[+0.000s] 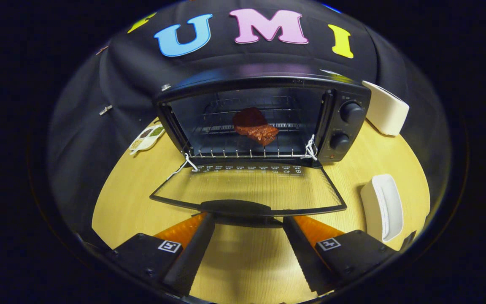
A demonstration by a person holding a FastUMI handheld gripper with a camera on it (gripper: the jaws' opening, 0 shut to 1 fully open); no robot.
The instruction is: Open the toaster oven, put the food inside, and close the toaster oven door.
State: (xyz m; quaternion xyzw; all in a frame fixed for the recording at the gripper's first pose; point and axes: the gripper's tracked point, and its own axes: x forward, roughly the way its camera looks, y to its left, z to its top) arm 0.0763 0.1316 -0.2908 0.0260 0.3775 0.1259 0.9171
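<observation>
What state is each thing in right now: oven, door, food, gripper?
toaster oven: open.
door: folded down flat, handle just ahead of the fingers.
food: inside, on the wire rack.
gripper: open, fingers either side of the door handle, holding nothing.

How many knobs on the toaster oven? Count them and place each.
2. Both sit on the toaster oven's right-hand control panel: the upper knob near the top, the lower knob directly beneath it. The tongs stand open at the lowered door's handle.
</observation>
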